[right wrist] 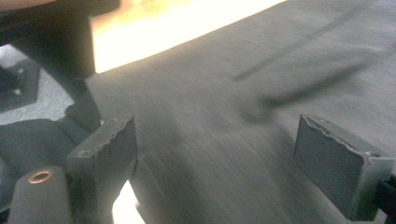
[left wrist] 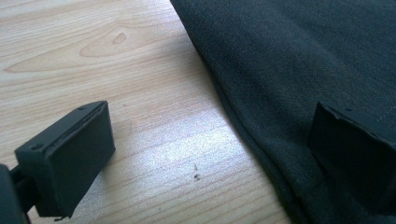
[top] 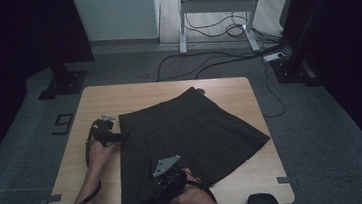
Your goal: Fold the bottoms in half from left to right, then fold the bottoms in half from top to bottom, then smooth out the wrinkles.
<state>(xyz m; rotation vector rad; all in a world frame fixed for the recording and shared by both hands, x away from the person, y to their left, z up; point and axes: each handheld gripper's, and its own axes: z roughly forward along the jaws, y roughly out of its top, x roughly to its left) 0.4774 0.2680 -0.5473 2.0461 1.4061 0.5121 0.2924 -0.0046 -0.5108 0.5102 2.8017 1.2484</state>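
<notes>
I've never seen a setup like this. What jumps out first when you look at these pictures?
A dark pleated skirt lies spread across the middle of a light wooden table, its waistband toward the far edge. The left gripper sits at the skirt's left edge with its jaws wide open, one over bare wood and one over the cloth. The right gripper, topped by a grey plate, hovers open over the skirt near the table's near edge.

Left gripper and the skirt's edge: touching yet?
Cannot tell. In the left gripper view the open left gripper straddles the skirt edge, one jaw over the table, the other over fabric; no contact or gap shows plainly.
</notes>
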